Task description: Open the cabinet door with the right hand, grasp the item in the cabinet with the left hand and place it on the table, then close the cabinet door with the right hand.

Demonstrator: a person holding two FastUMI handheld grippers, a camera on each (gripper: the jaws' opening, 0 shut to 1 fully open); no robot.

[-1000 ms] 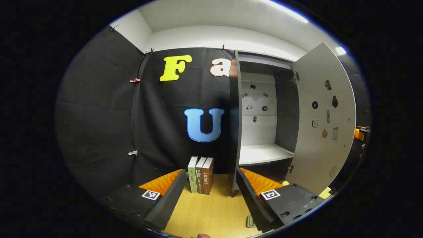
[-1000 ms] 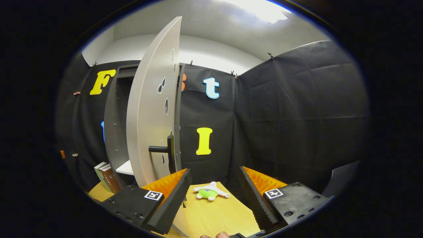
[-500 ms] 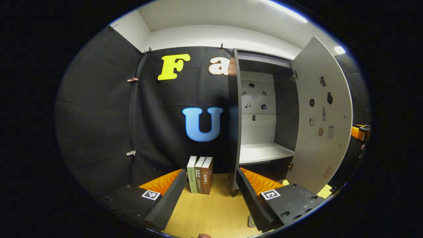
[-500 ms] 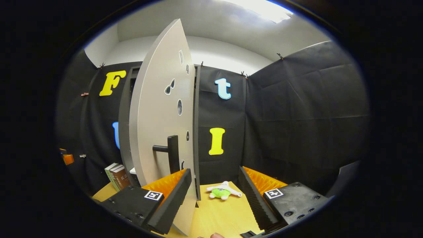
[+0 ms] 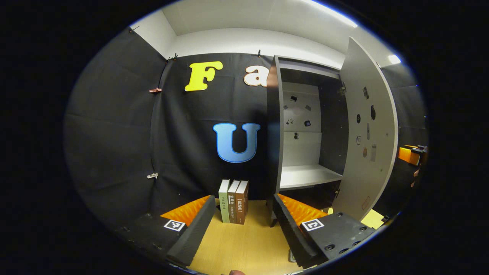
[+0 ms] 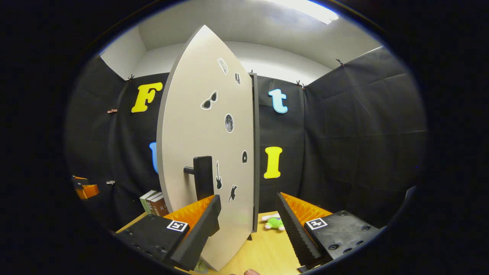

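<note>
While the plush toy lies on the table to the right of the cabinet, you only get part of it in the right gripper view: the door's edge and your right gripper's finger cut it off, so the green body and a bit of white are about all that shows. Half a sec ago it was in full view, farther left of that finger.

Cabinet door is swung partway toward shut. It's broader in the right gripper view than 0.5 s ago and now covers the cabinet interior there; the black handle sits just above your left-hand finger tip. Whether the door's lower part touches that finger, can't tell. In the left gripper view the door looks narrower than before, and the shelf inside the cabinet is bare. Stickers on door and back panel are too small to make out.

Your right gripper is wide open, gripping nothing. Your left gripper is likewise wide open, holding nothing, over the table facing three books standing upright by the cabinet's left wall. The books are partly hidden behind the door in the right gripper view.
</note>
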